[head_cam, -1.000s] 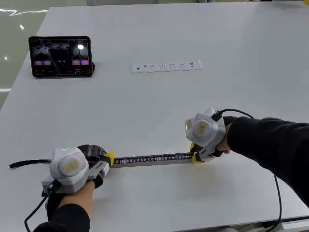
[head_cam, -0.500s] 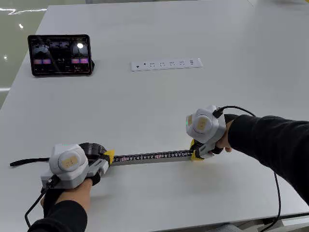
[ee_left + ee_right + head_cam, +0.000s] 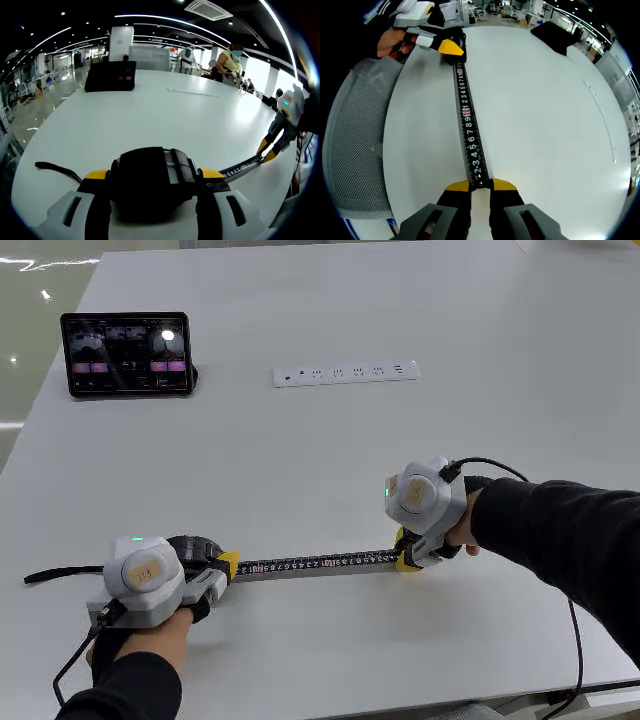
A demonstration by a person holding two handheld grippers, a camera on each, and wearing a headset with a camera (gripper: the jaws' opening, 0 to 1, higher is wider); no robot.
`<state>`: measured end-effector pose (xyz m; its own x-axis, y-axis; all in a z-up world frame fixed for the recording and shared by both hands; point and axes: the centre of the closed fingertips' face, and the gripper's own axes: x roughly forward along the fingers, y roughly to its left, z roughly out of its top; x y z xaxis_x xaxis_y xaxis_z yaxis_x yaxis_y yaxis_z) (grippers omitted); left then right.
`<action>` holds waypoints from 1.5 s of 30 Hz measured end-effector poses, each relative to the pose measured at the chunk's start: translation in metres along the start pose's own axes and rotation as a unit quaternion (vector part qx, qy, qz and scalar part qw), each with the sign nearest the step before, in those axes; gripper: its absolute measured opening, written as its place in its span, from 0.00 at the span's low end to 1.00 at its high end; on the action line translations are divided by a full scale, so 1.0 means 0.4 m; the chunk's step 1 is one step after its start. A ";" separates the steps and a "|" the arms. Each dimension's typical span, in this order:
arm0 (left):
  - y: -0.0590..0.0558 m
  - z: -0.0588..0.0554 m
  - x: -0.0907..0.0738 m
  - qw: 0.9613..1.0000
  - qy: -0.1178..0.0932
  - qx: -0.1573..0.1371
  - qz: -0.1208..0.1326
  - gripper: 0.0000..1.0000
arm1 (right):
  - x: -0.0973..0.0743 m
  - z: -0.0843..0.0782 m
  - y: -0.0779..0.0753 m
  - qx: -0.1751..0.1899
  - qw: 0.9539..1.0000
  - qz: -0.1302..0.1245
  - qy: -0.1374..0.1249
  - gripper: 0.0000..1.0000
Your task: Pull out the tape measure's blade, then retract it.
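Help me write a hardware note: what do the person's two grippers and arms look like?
Both the left gripper and right gripper have rounded white housings with a pale yellow disc on top, a green light, and grey jaws with yellow tips. A black cable runs from each. The person wears black sleeves.

Left gripper [image 3: 215, 568], held in the left hand [image 3: 150, 635]: jaws clamped on either side of the tape measure case [image 3: 150, 182], the right gripper [image 3: 405, 558] off to its right. Right gripper, held in the right hand [image 3: 462, 532]: yellow-tipped jaws pinched on the blade [image 3: 470, 125] end, pointing roughly toward the left gripper. The two grippers sit low and well apart. Dark sleeves [image 3: 560, 530] cover both forearms.
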<state>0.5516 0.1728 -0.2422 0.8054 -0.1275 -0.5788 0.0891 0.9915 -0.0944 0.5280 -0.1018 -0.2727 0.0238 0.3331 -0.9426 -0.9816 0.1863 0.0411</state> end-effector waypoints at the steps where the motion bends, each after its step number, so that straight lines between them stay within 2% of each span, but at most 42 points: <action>1: 0.000 0.000 0.001 1.000 0.000 0.000 0.000 0.65 | 0.001 0.001 0.002 0.000 1.000 0.000 -0.001 0.09; 11: -0.001 -0.001 0.005 1.000 0.004 0.001 -0.002 0.66 | 0.003 0.007 0.006 -0.012 1.000 -0.002 0.012 0.09; 34: 0.002 -0.007 0.009 1.000 0.016 0.004 -0.004 0.66 | 0.008 0.022 0.009 -0.006 1.000 -0.008 0.023 0.09; 45: 0.001 -0.008 0.008 1.000 0.020 0.001 -0.006 0.66 | 0.010 0.030 0.011 -0.003 1.000 -0.008 0.018 0.09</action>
<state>0.5525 0.1727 -0.2468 0.7803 -0.1395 -0.6097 0.0996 0.9901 -0.0991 0.5261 -0.0887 -0.2722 0.0323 0.2958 -0.9547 -0.9824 0.1853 0.0241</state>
